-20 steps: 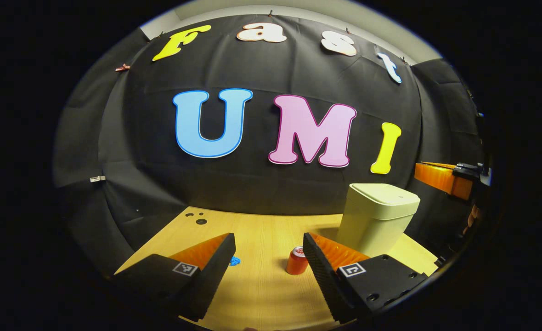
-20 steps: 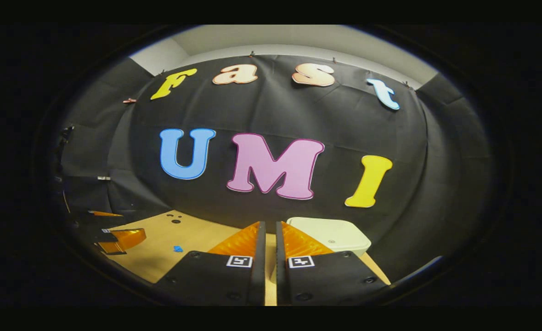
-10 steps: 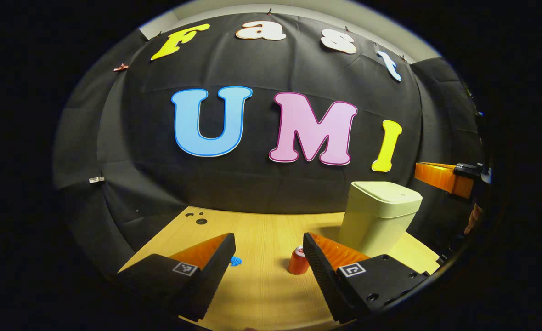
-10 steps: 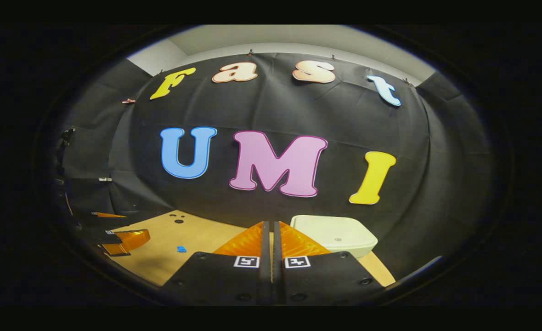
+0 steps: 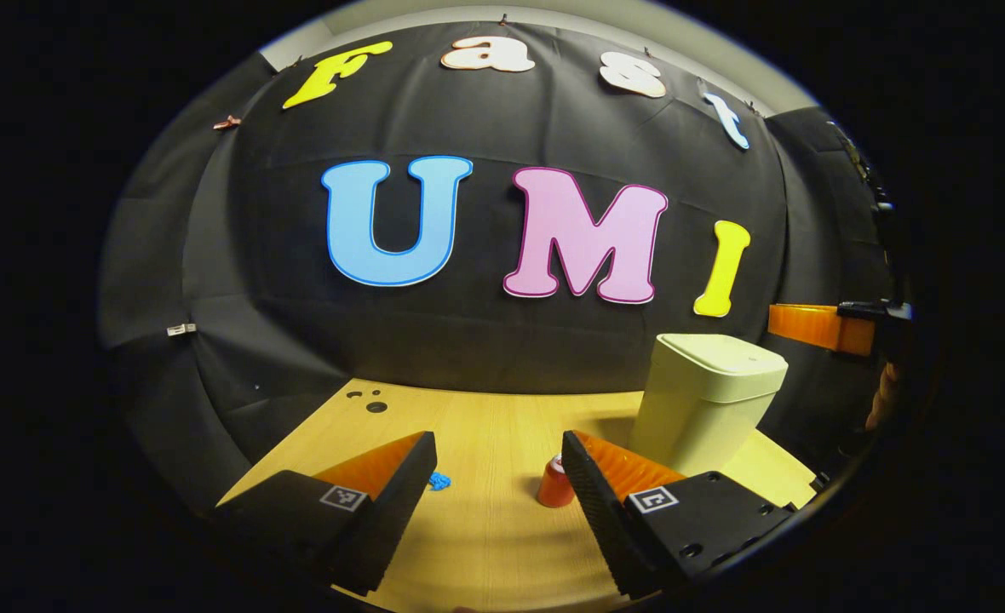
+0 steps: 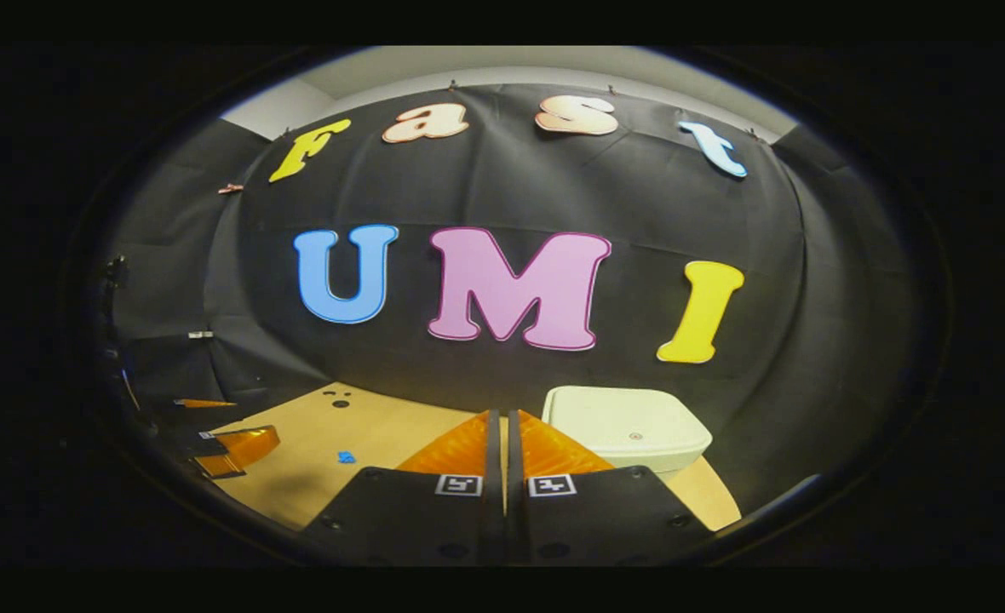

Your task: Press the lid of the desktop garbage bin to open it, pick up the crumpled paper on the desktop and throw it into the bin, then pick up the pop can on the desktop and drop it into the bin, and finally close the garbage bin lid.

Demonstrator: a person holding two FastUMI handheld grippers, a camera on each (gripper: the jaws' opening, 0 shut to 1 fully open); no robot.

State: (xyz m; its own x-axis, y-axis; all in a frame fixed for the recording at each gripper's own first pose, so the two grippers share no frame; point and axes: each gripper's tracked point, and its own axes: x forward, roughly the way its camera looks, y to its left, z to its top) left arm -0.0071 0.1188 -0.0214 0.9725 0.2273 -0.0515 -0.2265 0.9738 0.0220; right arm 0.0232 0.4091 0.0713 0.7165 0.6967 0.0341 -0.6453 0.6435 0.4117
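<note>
A cream desktop bin (image 5: 697,409) stands at the right of the wooden table with its lid (image 5: 722,359) closed. The lid (image 6: 628,424) lies just ahead and right of my right gripper (image 6: 502,419), which is shut with nothing between its fingers and hovers at about lid height. A red pop can (image 5: 554,486) stands upright close to the right finger of my open left gripper (image 5: 498,451). The small blue crumpled paper (image 5: 439,481) lies by that gripper's left finger and shows again as the paper (image 6: 347,457). The right gripper (image 5: 819,327) reaches in beside the bin.
The table (image 5: 485,545) ends at the black cloth wall behind. Small dark holes (image 5: 375,406) mark its far left corner. My left gripper (image 6: 232,447) hangs over the table's left side. Bare wood lies between the paper and the can.
The right gripper's narrow gap has shut and it has come closer to the bin lid, which looks larger. The left gripper has hardly moved.
</note>
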